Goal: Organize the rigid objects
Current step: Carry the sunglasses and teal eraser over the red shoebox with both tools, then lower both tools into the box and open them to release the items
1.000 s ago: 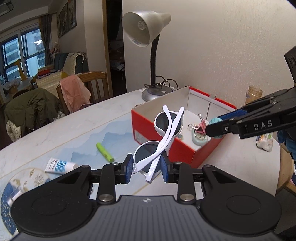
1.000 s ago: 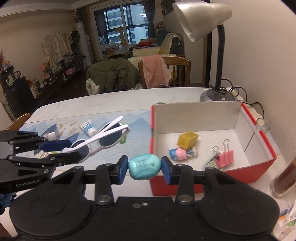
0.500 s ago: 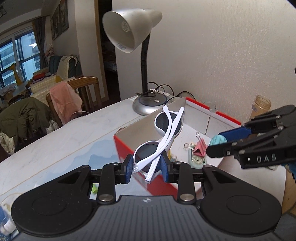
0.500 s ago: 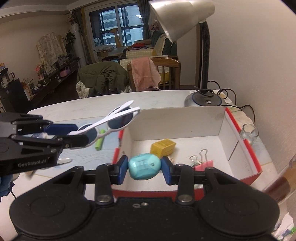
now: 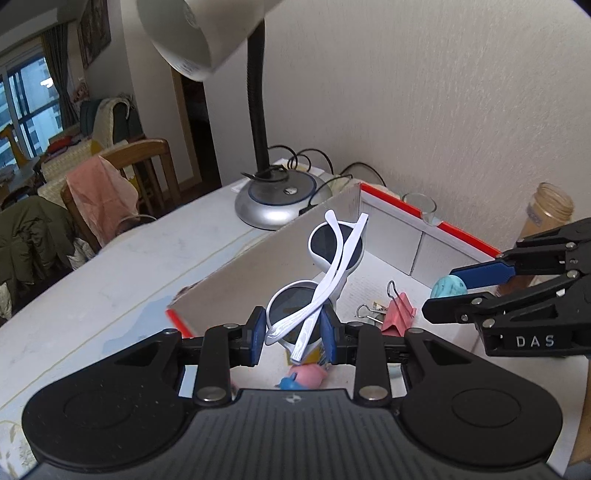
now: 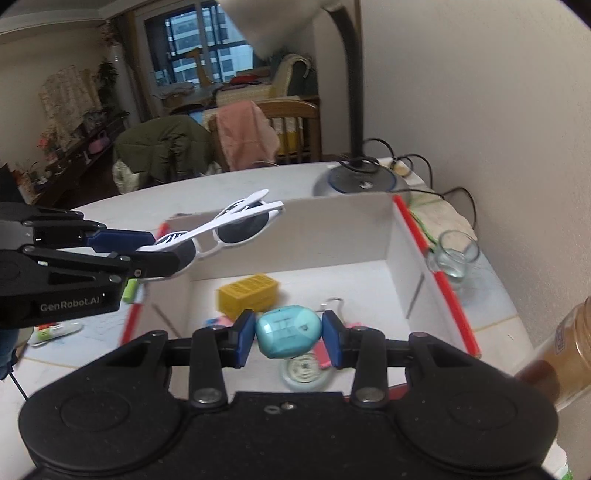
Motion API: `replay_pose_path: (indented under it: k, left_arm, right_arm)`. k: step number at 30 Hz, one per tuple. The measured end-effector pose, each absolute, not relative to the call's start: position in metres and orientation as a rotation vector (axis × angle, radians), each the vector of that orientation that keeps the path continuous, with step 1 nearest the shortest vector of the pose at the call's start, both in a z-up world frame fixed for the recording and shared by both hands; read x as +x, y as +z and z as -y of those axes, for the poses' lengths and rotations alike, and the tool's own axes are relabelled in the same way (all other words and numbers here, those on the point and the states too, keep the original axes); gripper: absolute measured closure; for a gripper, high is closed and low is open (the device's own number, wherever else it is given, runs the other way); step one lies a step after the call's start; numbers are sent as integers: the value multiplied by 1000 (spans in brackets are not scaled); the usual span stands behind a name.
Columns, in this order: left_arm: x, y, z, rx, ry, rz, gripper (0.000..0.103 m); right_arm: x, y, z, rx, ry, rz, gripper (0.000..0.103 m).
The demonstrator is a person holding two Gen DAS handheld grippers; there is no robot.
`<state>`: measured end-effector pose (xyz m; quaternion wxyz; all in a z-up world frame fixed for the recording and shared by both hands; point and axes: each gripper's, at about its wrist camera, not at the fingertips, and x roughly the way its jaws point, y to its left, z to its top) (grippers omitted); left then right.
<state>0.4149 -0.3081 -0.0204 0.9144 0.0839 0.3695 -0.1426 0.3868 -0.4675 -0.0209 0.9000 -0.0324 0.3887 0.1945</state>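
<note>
My left gripper (image 5: 293, 334) is shut on folded white sunglasses (image 5: 325, 273), held in the air over the left part of the red box (image 5: 458, 230). From the right wrist view the sunglasses (image 6: 236, 229) jut out of the left gripper (image 6: 162, 251) above the box's left wall. My right gripper (image 6: 289, 332) is shut on a turquoise oval case (image 6: 288, 330) over the box's near part; in the left wrist view that case (image 5: 448, 288) shows between the right gripper's fingers. Inside the box lie a yellow block (image 6: 248, 295), a pink binder clip (image 5: 399, 308), a pink-and-blue toy (image 5: 306, 376) and a round pale tin (image 6: 304, 373).
A desk lamp's base (image 5: 280, 195) and cables stand just behind the box; its shade (image 5: 199, 33) hangs overhead. A small glass (image 6: 456, 254) and a brown jar (image 6: 561, 343) stand right of the box. A green tube (image 6: 130, 290) and a white tube (image 6: 55, 330) lie left.
Both grippers have moved forward over the table with their loads and now hang above the box's inside; the lamp looms closer. Neither grip has changed.
</note>
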Motion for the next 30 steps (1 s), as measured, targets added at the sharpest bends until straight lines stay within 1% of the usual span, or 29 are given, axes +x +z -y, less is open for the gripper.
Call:
replay_pose_path:
  k: [16,30]
  left_arm:
    - [493,-65,351,194,-283,-941,73]
    - [519,-87,383,216,-288,-1029,73]
  right_arm:
    - [427,-63,474,-131,438,-917,65]
    - [437,-85,461,-175,450,-1002,65]
